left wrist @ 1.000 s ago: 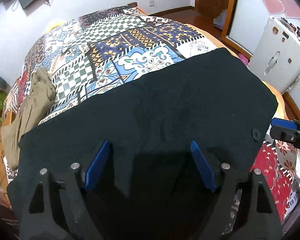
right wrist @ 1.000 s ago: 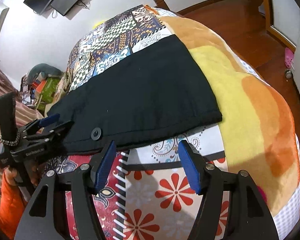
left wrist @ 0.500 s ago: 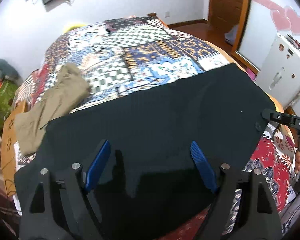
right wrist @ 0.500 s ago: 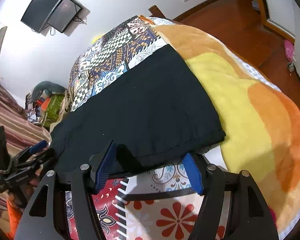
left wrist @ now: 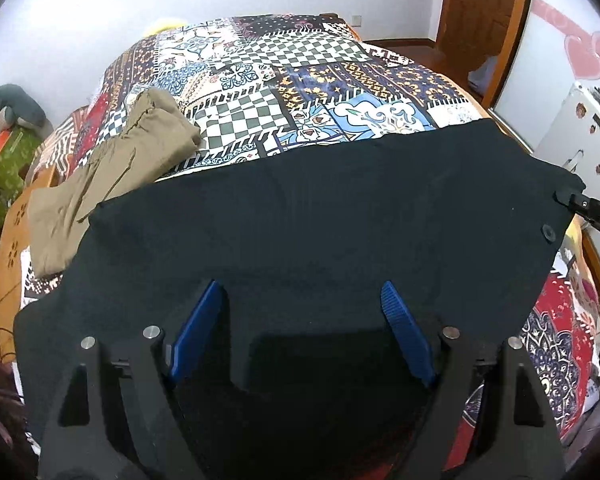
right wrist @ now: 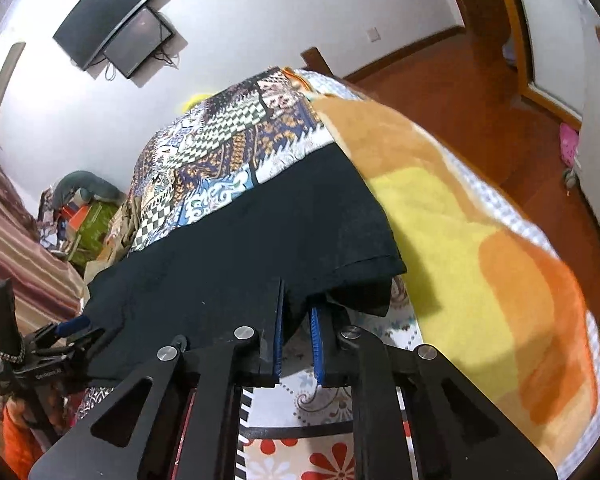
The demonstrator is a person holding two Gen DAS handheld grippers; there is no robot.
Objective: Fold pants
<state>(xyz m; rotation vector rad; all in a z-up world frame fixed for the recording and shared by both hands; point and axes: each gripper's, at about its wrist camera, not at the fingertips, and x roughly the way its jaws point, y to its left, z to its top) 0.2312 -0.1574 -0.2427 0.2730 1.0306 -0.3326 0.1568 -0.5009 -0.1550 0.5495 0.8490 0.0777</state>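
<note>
Black pants lie spread across the near end of a bed; a round button marks the waist at the right. My left gripper is open, hovering over the near part of the cloth. In the right wrist view my right gripper is shut on the near edge of the black pants, which lifts slightly there. The left gripper shows at the far left of that view, the right gripper's tip at the pants' right corner in the left wrist view.
A patchwork quilt covers the bed. Khaki pants lie folded at its left. An orange and yellow blanket hangs over the right side. A white cabinet stands to the right, boxes and clutter to the left.
My right gripper has moved forward onto the pants' edge and closed on it. The left gripper has risen and stayed open above the cloth.
</note>
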